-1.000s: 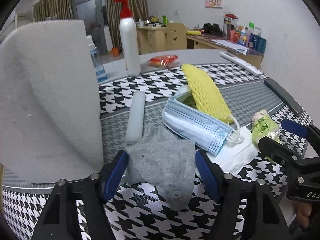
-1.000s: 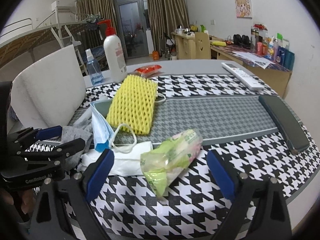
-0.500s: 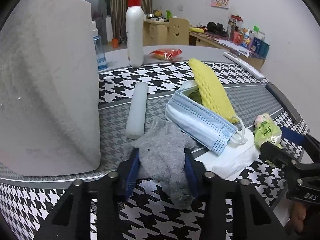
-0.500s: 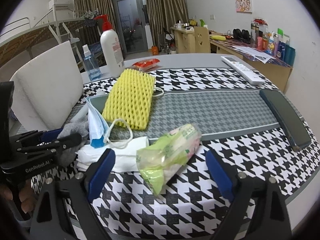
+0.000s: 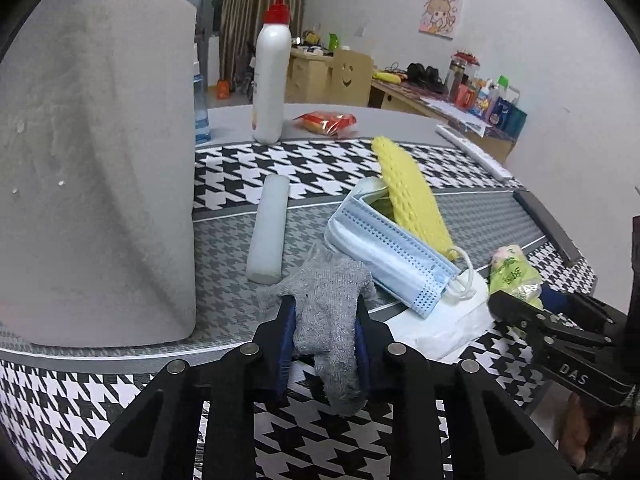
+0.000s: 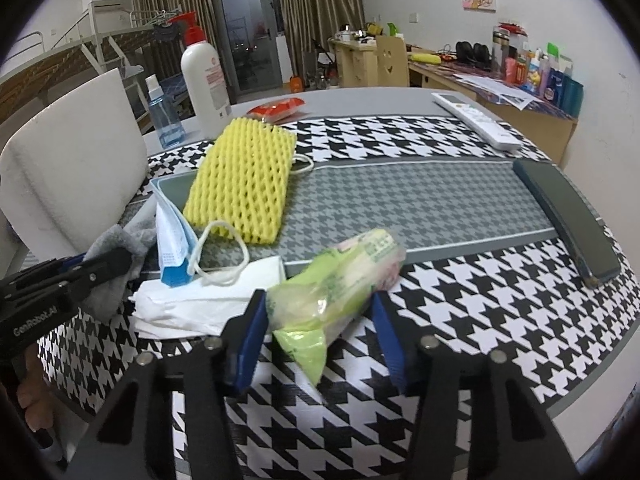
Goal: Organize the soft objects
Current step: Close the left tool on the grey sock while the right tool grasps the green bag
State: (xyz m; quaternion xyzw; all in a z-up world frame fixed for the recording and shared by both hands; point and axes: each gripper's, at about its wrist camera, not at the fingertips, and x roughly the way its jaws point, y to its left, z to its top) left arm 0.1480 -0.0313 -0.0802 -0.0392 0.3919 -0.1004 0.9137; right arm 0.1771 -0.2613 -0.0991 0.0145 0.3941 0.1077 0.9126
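Showing white foam roll [image 5: 268, 232] only left view.

Foam block [image 5: 96, 168] blocking left; bare cloth [image 6: 460, 320] right, w/ dark case [image 6: 568, 220] beyond.

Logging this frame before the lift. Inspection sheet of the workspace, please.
Surface: table under a houndstooth cloth.
Job's things: grey cloth, face mask, yellow foam net, white tissue, green packet, white foam block, foam roll.
Clutter: pump bottle, spray bottle, red snack pack, remote, dark case.
Grippers: left gripper just closed on the grey cloth; right gripper closing around the green packet, right pad not touching.
Cables: nothing seen.
Surroundings: cluttered desks, curtains, metal rack.
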